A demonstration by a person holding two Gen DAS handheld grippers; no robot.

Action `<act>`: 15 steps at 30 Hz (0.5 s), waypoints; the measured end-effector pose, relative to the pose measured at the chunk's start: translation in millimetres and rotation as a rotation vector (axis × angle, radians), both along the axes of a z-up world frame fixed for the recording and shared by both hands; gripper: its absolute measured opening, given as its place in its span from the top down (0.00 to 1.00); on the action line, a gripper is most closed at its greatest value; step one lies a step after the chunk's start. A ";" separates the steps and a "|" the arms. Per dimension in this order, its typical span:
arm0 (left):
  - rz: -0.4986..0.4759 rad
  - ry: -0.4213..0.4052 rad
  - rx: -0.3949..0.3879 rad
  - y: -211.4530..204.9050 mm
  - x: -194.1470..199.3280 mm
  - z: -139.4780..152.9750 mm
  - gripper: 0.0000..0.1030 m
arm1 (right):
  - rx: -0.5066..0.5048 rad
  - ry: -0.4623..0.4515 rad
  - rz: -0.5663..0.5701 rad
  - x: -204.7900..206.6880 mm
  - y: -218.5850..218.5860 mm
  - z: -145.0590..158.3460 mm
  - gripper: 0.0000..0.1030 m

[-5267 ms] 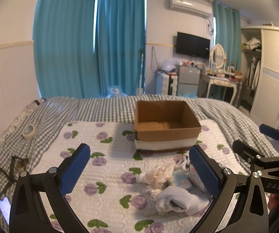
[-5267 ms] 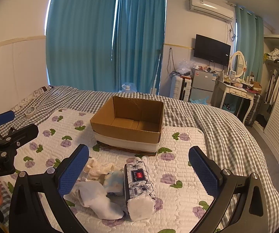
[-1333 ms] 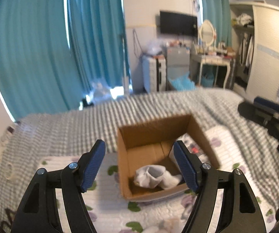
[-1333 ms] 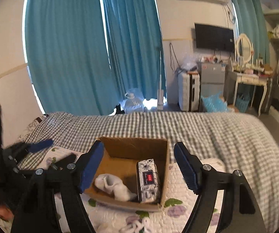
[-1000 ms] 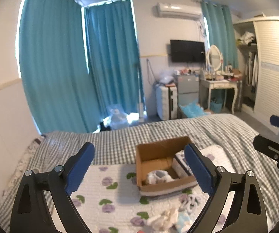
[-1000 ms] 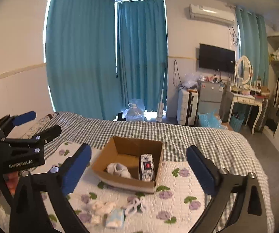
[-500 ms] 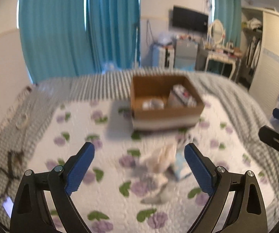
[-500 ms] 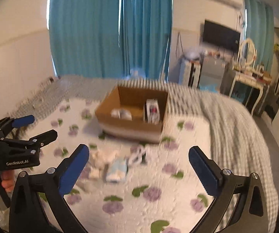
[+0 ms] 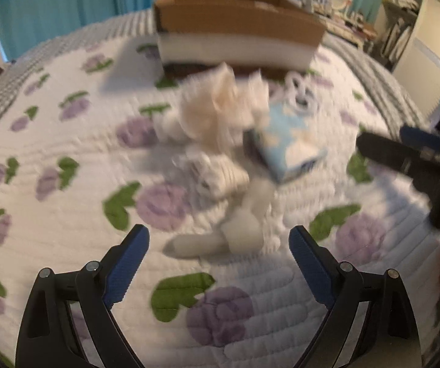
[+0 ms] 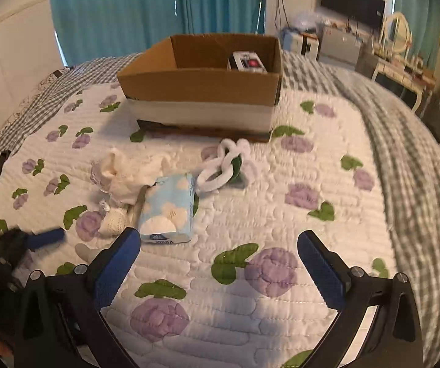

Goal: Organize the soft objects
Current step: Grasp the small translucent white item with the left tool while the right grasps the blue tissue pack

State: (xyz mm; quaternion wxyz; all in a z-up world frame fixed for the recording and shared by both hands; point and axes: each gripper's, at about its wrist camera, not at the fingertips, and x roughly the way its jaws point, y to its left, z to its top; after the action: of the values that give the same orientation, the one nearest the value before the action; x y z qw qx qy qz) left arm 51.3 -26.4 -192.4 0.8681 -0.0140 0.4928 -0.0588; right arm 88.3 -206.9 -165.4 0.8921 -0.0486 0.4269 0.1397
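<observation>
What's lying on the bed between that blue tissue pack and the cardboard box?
In the right wrist view, a white chain of fluffy loops lies on the quilt between the blue tissue pack and the cardboard box.

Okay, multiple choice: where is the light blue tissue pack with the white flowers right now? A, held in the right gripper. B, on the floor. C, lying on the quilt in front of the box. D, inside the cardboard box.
C: the tissue pack lies on the floral quilt, nearer the camera than the cardboard box and beside the cream cloth, with no gripper on it.
</observation>
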 end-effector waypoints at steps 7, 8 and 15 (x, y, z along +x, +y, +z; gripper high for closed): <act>-0.053 0.018 -0.036 -4.6 9.1 -12.8 0.44 | 0.006 0.045 -0.012 9.7 2.3 -13.4 0.00; -0.059 0.021 -0.050 -3.5 8.0 -12.7 0.48 | 0.005 0.050 -0.013 10.8 2.3 -14.6 0.00; -0.064 -0.003 -0.091 7.9 -3.1 3.1 0.74 | -0.016 0.053 -0.019 11.5 4.7 -15.2 0.00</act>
State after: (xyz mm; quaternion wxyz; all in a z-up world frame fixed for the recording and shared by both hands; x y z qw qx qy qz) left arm 48.2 -18.5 -189.3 0.8649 -0.0379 0.4886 -0.1088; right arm 99.8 -202.2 -180.7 0.8814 -0.0480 0.4519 0.1289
